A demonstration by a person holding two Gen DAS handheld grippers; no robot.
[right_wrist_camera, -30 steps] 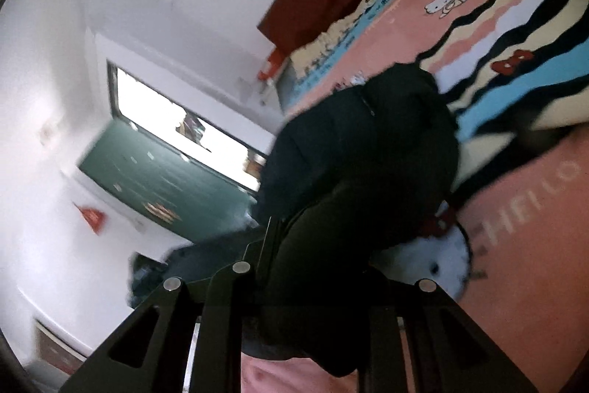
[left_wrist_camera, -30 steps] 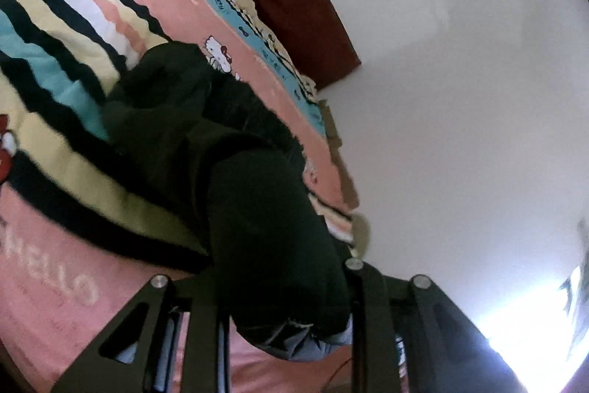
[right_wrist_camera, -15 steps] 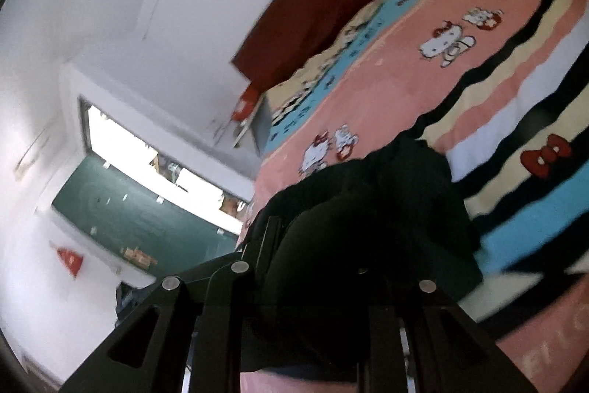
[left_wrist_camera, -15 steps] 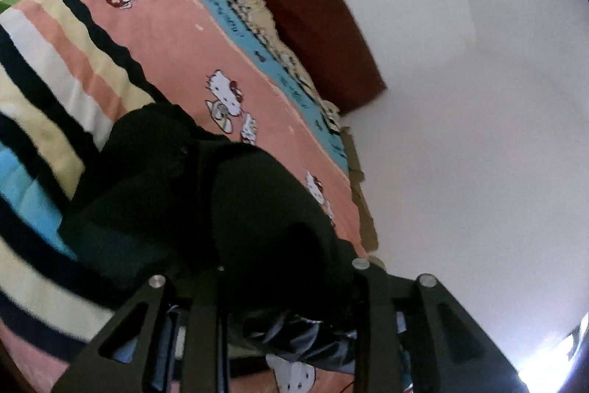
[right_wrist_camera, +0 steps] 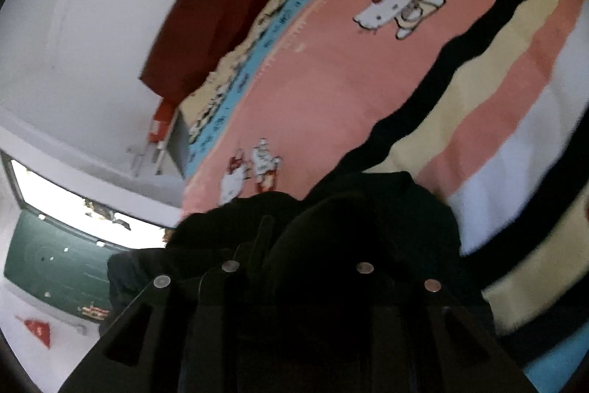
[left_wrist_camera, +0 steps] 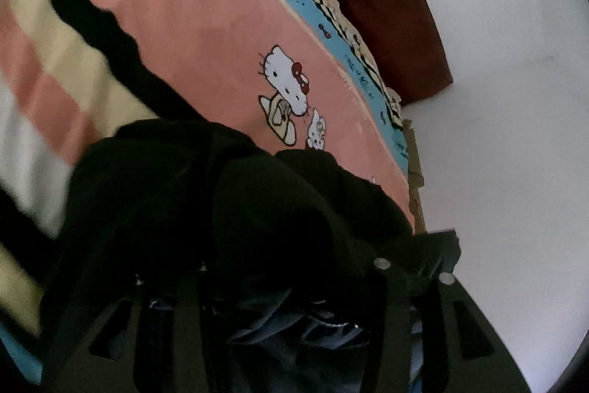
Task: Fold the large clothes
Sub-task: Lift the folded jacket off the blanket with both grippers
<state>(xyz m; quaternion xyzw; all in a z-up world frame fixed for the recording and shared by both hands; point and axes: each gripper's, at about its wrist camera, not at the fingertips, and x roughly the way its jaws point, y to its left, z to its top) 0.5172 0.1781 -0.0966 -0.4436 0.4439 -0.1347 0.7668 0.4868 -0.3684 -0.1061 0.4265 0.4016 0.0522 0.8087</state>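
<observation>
- Black garment (left_wrist_camera: 165, 190) lies bunched in a dark heap on the near part of the bed, over the striped area of the blanket, and rises into both claws; in the right wrist view the same heap (right_wrist_camera: 405, 220) fills the near middle.
- White wall (left_wrist_camera: 497, 98) runs along the right side of the bed in the left wrist view.
- Blanket (left_wrist_camera: 206, 35) covers the bed: a pink field on the far side, then wavy black, cream, pink and white stripes nearer, with a blue printed band along the far edge.
- Dark red headboard cushion (left_wrist_camera: 383, 6) stands at the far end of the bed, against the wall.
- Bright window (right_wrist_camera: 73, 201) shows at the left of the right wrist view, with a green board (right_wrist_camera: 48, 264) just beside it.
- Left claw (left_wrist_camera: 279, 264) has just been opening its jaws; they stand well apart with black cloth and a grey-blue fold between them, and the dark hides whether the pads press on it.
- Right claw (right_wrist_camera: 298, 260) has just been opening slightly; its jaws stand close, clamped on the black garment that fills the gap.
- White cat print (left_wrist_camera: 285, 87) sits on the pink field, just beyond the heap.
</observation>
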